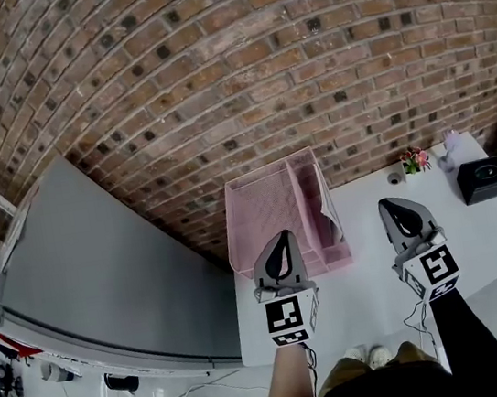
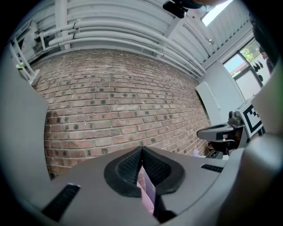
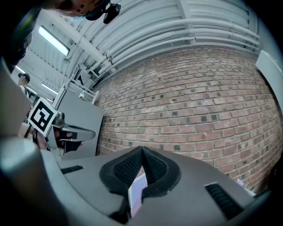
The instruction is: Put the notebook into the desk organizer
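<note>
Left gripper and right gripper fingers together; notebook seemingly upright in organizer.

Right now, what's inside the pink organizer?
The wide left bay of the pink organizer looks empty. A pale sheet-like thing leans in the right slot. The left gripper covers the front edge.

Head view steeply down; gripper views level, sharing brick wall

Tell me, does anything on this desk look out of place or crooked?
The pale notebook slumps at a slant in the right-hand compartment of the pink organizer, not standing straight. Nothing looks spilled or damaged.
</note>
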Demonstrator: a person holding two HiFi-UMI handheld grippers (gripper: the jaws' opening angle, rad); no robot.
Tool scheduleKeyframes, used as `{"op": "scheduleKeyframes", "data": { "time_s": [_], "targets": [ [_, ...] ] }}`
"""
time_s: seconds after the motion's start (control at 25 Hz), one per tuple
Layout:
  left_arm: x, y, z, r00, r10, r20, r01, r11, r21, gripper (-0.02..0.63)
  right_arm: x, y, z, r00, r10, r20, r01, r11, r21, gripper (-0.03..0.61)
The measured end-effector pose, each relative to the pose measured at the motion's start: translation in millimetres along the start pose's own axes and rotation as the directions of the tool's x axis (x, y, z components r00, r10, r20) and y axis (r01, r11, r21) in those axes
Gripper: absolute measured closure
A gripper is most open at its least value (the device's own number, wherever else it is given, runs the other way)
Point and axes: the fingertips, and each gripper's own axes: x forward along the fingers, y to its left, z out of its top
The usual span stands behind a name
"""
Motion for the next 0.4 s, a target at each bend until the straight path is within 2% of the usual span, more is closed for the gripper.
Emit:
{"op": "scheduleKeyframes", "data": {
  "time_s": [0.4],
  "targets": [
    [2.1, 2.7, -0.4, 1.0, -0.004, 0.0, 0.004, 1.0, -0.001, 0.598, 3.1, 1.6, -2.9, 1.0, 0.003, -0.006, -0.003, 1.0, -0.001, 0.558]
  ]
}}
